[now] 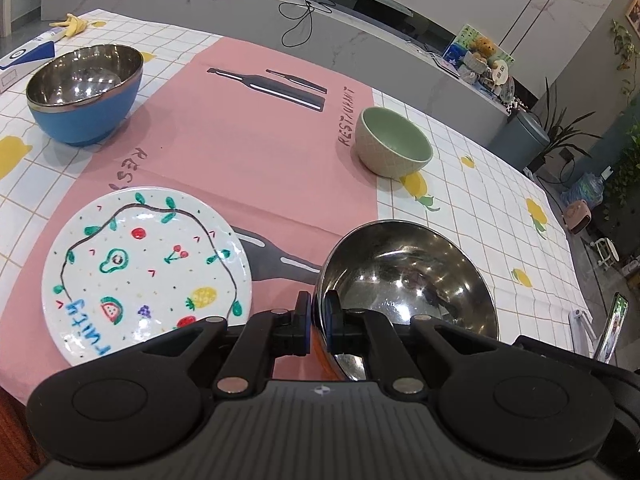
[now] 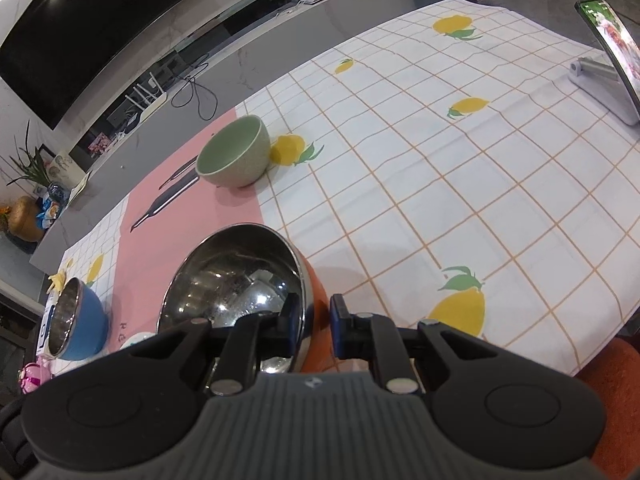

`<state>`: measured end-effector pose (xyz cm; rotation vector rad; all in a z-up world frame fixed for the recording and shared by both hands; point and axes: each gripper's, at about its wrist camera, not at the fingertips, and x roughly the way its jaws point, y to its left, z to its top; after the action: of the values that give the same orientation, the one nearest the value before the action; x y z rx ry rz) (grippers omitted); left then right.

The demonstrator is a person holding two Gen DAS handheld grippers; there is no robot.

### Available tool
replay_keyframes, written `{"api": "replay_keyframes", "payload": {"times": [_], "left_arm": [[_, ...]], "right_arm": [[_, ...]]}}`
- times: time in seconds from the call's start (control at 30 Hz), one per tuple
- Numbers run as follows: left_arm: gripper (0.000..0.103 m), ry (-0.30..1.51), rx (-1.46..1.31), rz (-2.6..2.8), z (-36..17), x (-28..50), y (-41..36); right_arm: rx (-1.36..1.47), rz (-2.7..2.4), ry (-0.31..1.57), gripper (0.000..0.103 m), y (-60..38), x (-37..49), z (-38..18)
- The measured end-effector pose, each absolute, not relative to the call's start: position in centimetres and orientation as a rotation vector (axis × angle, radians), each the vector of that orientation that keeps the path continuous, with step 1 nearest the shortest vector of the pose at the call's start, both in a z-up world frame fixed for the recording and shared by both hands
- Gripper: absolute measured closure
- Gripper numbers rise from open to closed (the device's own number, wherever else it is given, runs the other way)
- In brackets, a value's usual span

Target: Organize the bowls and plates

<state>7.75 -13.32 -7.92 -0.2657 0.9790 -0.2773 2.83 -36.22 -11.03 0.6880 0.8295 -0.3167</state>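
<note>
An orange steel-lined bowl (image 1: 408, 276) sits tilted at the near edge, beside a fruit-painted white plate (image 1: 146, 266) lying flat. Farther back stand two upright bowls — blue (image 1: 86, 94) and pale green (image 1: 394, 142) — well apart.

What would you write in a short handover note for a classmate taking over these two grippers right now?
Left gripper: shut on the orange bowl, near-left rim.
Right gripper: shut on the same bowl's right rim.
The bowl sits low over the pink mat; whether it touches, I cannot tell.
Plate: on the mat, left of the bowl.
Blue bowl: far left. Green bowl: far right, at the mat's edge.
Done: nothing stacked.
Left: gather bowls and plate together.
</note>
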Motion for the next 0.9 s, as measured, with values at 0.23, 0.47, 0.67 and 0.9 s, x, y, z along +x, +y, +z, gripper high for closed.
{"api": "replay_keyframes", "payload": {"times": [0.23,0.47,0.67,0.9], "left_arm": [[0.095,0.958,-0.225,-0.277,-8.1,7.7,-13.9],[0.095,0.955,-0.217,-0.286,-8.0,7.9,-13.9],[0.076,0.911,-0.211,-0.276,-7.1,7.6,-13.5],[0.057,0.854,-0.231,-0.28,-5.6,7.1,-12.3]], "right_arm": [[0.703,-0.322,0.846,0.089,-36.6,3.1,-12.1],[0.7,-0.318,0.852,0.084,-36.5,3.3,-12.2],[0.653,-0.345,0.832,0.071,-36.4,3.0,-11.4],[0.493,-0.364,0.732,0.063,-34.7,2.0,-8.5]]}}
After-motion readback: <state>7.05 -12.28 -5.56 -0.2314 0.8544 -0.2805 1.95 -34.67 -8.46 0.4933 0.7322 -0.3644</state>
